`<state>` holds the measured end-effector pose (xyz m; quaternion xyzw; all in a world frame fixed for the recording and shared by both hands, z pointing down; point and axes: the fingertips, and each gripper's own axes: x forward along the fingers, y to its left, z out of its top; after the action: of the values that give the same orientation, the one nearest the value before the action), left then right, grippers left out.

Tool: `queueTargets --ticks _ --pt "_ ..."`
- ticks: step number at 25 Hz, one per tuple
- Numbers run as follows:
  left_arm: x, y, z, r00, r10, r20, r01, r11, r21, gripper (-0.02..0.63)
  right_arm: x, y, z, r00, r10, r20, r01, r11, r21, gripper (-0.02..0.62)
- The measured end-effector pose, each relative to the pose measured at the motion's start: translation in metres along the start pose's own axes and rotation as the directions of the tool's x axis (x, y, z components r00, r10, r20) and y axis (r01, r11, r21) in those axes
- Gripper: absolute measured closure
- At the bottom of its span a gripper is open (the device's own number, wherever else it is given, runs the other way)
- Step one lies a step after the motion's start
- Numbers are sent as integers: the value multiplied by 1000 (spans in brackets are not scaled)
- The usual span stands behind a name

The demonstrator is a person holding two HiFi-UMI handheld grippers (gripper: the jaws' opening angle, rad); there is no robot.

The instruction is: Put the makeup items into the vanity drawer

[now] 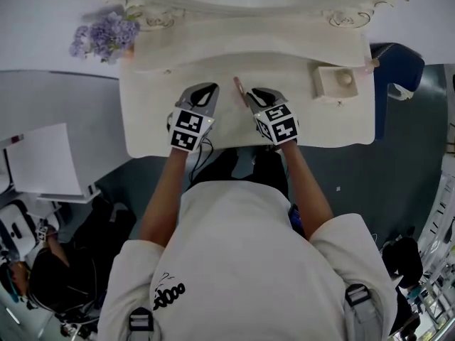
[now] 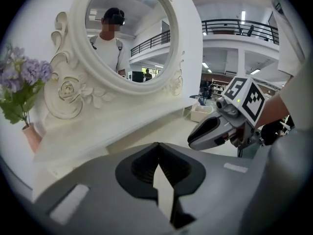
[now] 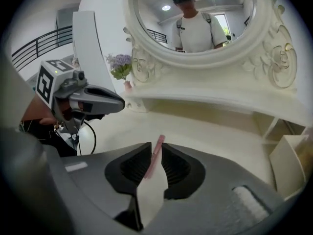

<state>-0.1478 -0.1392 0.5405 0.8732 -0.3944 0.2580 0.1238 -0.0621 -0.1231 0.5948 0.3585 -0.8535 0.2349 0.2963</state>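
Note:
My right gripper (image 1: 250,95) is over the middle of the white vanity top (image 1: 156,119), shut on a slim pink makeup stick (image 1: 239,87) that points toward the mirror. In the right gripper view the pink stick (image 3: 159,141) pokes out from between the nearly closed jaws of that gripper (image 3: 155,150). My left gripper (image 1: 207,91) hovers just to its left, shut with nothing between its jaws (image 2: 157,150). From the left gripper view, the right gripper (image 2: 215,129) is close on the right. No open drawer shows in any view.
A small white box (image 1: 334,82) holding a round item stands at the vanity's right. Purple flowers (image 1: 106,34) stand at the back left beside the ornate oval mirror (image 3: 195,58) and its raised shelf (image 1: 249,45). A blue chair (image 1: 398,69) is right of the vanity.

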Motion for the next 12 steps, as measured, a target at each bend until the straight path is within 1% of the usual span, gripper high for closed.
queueTargets --ticks 4,7,10,12 --pt "2 6 -12 1000 -8 -10 7 999 -32 589 20 4 -14 997 -1 -71 0 1000 -9 515" --pt "3 9 -13 1000 -10 -10 10 999 -50 589 29 10 -20 994 7 -106 -8 1000 -5 504" --pt "3 6 -10 1000 -25 -1 25 999 -48 589 34 13 -29 990 -8 -144 7 1000 -7 503" --pt "4 5 -9 999 -33 3 33 999 -33 589 37 13 -34 986 -20 -165 19 1000 -6 503"
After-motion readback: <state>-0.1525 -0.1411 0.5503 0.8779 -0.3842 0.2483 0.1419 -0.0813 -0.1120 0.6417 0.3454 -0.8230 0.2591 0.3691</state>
